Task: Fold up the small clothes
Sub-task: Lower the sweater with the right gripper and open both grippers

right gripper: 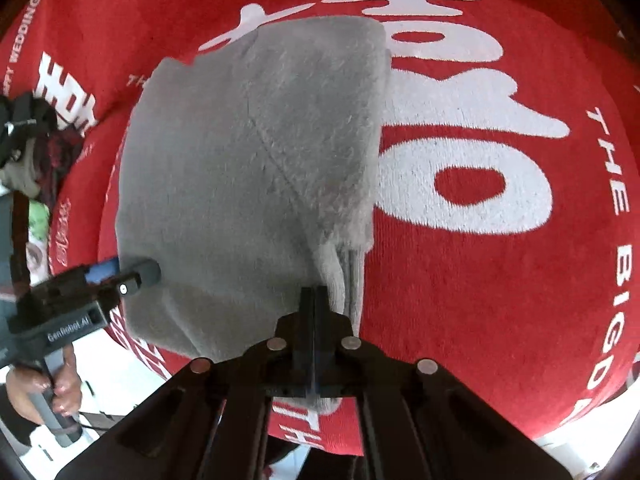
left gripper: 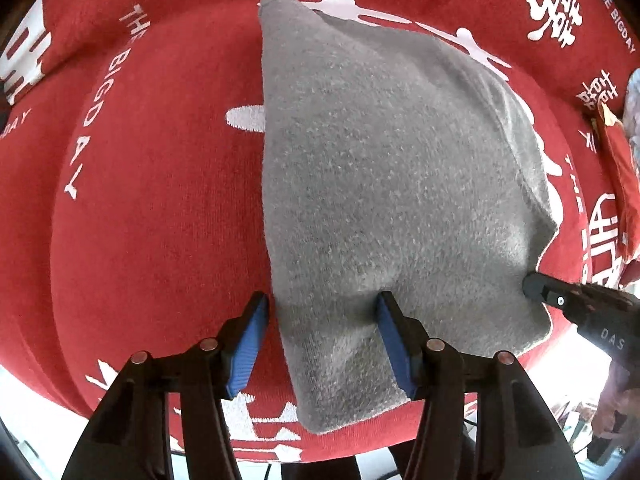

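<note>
Red cloth (left gripper: 160,184) with white printed characters and "THE BIGDAY" lettering covers the work surface; its near edge curves along the bottom of both wrist views, pale floor below it.

Grey fuzzy garment (left gripper: 384,184) lies flat-ish on the red cloth, near its front edge, folded into a rough trapezoid. One long straight edge runs away from the front edge; the far end narrows to a corner over a white character. A diagonal seam or fold line crosses it in the right wrist view.

Left gripper (left gripper: 322,308): jaws spread partway, blue pads (left gripper: 248,344) visible. One finger sits on the red cloth just beside the garment's straight edge, the other over the grey fabric, so the near edge lies between them. Can't tell if the pads press on it. A hand (right gripper: 44,392) holds its handle, seen from the right wrist view.

Right gripper (right gripper: 315,294): jaws pressed together, pinching a bunched ridge of the garment at its near right corner; the fabric gathers into vertical pleats right at the tips. In the left wrist view its black tip (left gripper: 538,286) meets the garment's right side.

Red item (left gripper: 622,184) at the cloth's right edge, too blurred to identify.
</note>
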### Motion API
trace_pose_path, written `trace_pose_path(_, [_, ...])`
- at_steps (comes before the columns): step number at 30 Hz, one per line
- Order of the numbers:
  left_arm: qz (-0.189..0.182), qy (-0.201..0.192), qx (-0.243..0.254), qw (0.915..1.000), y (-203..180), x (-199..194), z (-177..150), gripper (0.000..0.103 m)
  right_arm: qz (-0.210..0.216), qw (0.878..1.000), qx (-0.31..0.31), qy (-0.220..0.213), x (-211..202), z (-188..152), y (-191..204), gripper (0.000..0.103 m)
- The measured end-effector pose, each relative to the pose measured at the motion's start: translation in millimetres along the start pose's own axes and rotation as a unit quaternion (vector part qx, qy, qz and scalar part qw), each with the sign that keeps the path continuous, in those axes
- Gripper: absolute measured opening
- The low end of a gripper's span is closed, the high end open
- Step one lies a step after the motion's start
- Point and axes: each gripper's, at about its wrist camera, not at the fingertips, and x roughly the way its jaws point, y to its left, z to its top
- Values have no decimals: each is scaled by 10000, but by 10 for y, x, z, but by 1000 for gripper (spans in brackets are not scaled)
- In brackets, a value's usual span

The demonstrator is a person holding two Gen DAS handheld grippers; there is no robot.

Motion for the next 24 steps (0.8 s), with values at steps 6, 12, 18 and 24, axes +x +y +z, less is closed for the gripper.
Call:
trace_pose_path(6, [-24, 53, -40, 10000, 12, -3, -22, 57, -65, 9999, 98, 107, -19, -30, -31, 0])
trace_pose_path(12, [-13, 105, -27, 9999, 6, 2, 0, 57, -154, 9996, 143, 167, -24, -24, -23, 0])
trace_pose_path(18, [151, 162, -132, 9997, 65, -109, -51, 57, -384, 9986, 245, 274, -23, -106, -29, 0])
trace_pose_path(24, [380, 138, -178, 9990, 90, -340, -54, 65, -373, 9960, 755, 286, -228, -113, -127, 3])
